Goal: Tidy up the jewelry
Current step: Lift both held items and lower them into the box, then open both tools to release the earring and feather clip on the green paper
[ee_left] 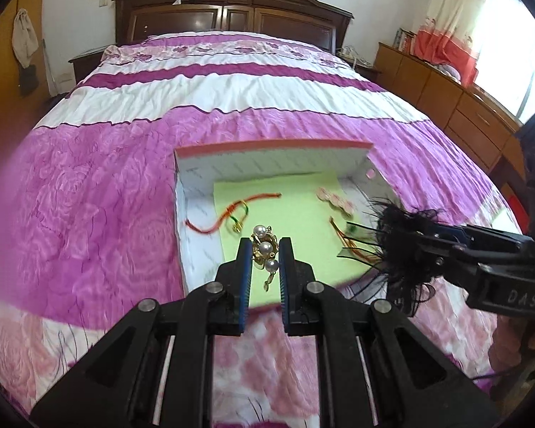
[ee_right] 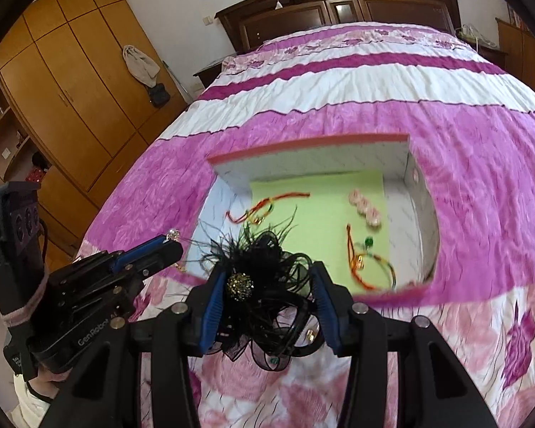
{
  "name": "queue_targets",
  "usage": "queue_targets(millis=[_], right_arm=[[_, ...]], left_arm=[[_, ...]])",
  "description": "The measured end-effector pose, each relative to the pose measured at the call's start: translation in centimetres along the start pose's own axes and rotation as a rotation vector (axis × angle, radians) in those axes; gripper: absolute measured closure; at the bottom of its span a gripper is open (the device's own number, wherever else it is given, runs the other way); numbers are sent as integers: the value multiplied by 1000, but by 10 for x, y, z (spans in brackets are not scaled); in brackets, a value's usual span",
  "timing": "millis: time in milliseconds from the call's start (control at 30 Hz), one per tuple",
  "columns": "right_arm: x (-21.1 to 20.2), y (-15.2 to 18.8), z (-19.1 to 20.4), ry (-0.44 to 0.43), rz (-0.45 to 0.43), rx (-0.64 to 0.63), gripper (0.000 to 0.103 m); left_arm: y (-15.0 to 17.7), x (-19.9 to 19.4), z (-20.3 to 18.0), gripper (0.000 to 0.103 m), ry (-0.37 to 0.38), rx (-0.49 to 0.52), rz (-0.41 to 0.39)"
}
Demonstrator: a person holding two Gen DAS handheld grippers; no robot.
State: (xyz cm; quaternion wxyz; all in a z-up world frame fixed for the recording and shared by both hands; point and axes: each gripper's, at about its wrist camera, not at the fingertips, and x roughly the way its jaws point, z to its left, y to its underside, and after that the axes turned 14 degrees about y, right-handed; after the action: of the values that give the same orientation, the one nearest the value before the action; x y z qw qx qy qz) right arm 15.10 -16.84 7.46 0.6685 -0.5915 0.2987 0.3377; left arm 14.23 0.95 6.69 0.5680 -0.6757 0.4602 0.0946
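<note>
My left gripper [ee_left: 264, 246] is clenched on a gold and pearl brooch [ee_left: 265, 249]; three pearls show between the blue pads [ee_left: 245, 267], and a gold bit dangles below. It hangs over the near edge of the open box [ee_left: 267, 149], above the green liner [ee_left: 303, 214].

My right gripper [ee_right: 267, 292] is grasping a black feather hair clip [ee_right: 264, 278] with a beaded gold centre. Feathers and ribbon loops spill out past both pads [ee_right: 214, 299]. From the left wrist view the clip [ee_left: 406, 239] sits over the box's right near corner.

From the right wrist view, the left gripper [ee_right: 167, 246] is at the box's left near corner, a pearl tip just showing at its fingertips.

Inside the box, on the liner:
- red cord bracelet with a gold charm [ee_left: 232, 210], left side, partly off the liner's edge
- pink flower clip [ee_left: 335, 199], toward the far right corner
- second red and multicolour cord bracelet with a green bead [ee_right: 367, 264], near right, partly hidden by feathers in the left view

The box rests on a pink and white floral bedspread [ee_left: 125, 178], toward the foot of the bed. A dark wooden headboard [ee_left: 232, 14] stands at the far end. A wooden wardrobe [ee_right: 71, 71] is on one side, low wooden drawers [ee_left: 463, 107] under the window on the other.
</note>
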Motion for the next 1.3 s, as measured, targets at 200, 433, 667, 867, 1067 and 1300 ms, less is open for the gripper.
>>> queue_targets(millis=[200,433,667,867,1067,1300], right_arm=[[19,-17,1,33,-32,-18,53],[46,-33,-4,55,-72,-19,53],[86,-46,-13,88,-63,-19,53],[111,-45,-16,107,-18,-8,53],[126,-42,-16,133,6,-19,53],[133,-41,-18,147,37,-8,53]], left_arm=[[-12,22,13,97,-7,-18,-6],[-25,53,23,97,-27,7,-14],[-30,78,36,97,-30,-33,6],[-27,94,46,97,-31,-71,39],[-25,101,50,96,-31,-84,57],[-23,104,47,94,-41,-70,69]])
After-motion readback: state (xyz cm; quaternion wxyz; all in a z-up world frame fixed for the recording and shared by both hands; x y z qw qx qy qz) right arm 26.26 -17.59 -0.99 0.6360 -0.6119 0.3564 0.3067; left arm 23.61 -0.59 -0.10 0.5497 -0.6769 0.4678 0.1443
